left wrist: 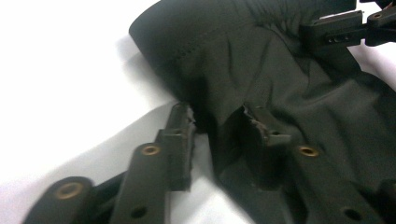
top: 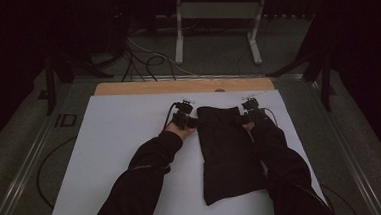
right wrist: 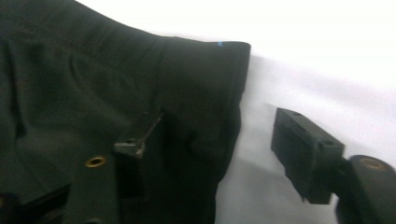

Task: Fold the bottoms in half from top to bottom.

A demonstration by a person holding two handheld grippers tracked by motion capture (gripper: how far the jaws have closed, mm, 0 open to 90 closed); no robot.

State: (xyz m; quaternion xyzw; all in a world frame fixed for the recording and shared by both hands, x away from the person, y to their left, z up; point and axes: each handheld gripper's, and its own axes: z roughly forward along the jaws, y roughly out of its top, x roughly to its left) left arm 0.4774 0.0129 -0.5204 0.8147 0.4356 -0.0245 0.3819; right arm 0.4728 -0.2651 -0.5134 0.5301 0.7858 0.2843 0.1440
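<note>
**Both grippers at the far corners of a dark garment**

A dark, nearly black piece of folded cloth with a stitched band along its far edge (top: 229, 150) lies flat on a white sheet covering the table (top: 121, 157); it sits right of the sheet's middle, its long side running from the near edge toward the far one; beyond the sheet a strip of bare wooden tabletop (top: 142, 87) shows.

The left gripper (top: 192, 121) stands at the cloth's far left corner; in the left gripper view its jaws straddle the cloth's edge, one jaw on the white sheet, the other on the fabric; a fold of cloth rises between them; the gap is narrow, yet whether the pads press the fold I cannot tell.

The right gripper (top: 247, 119) stands at the far right corner; in the right gripper view (right wrist: 217, 149) one jaw rests on the fabric, the other stands apart on the white sheet; the cloth's edge lies between them, the outer pad clearly not touching it; the jaws stand moderately wide.
</note>
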